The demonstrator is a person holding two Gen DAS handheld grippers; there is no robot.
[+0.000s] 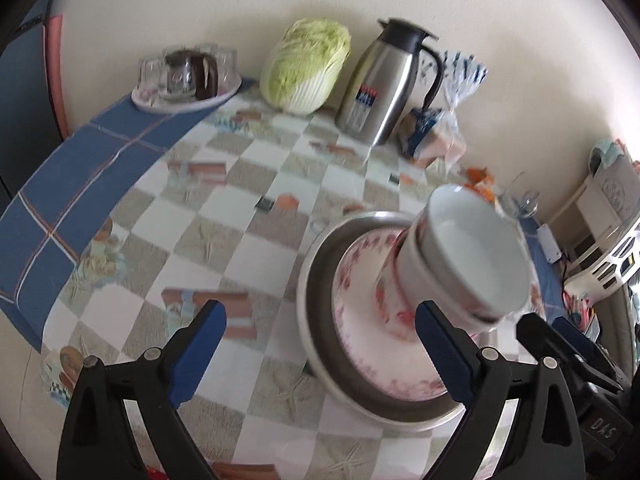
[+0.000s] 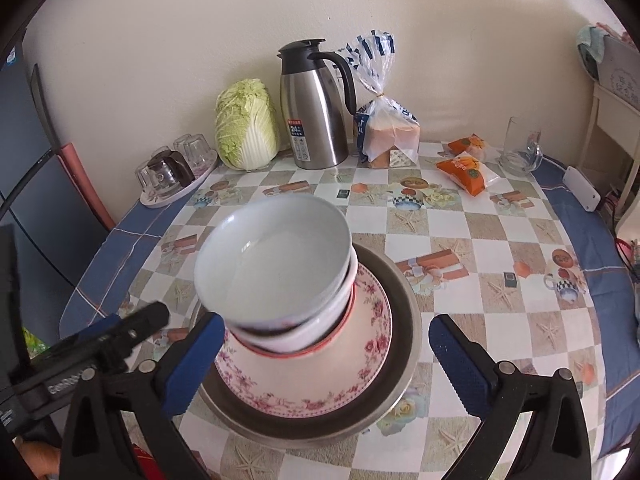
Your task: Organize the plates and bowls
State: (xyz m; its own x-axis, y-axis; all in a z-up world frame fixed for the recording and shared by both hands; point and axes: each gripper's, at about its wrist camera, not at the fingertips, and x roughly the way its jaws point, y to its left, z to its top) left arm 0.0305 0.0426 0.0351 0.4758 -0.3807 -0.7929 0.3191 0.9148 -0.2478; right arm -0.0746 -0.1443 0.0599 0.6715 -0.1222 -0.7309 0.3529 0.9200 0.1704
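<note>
A stack of white bowls stands on a pink-flowered plate, which lies in a shallow metal dish on the checked tablecloth. My right gripper is open, its blue pads on either side of the stack's foot and not pressing on it. In the left wrist view the same bowls, plate and dish sit to the right. My left gripper is open over the dish's left rim with nothing gripped. Each gripper shows at the edge of the other's view.
Along the wall stand a cabbage, a steel thermos jug and a bagged loaf. A tray of upturned glasses is at the back left. Orange snack packets, a tall glass and a white box lie right.
</note>
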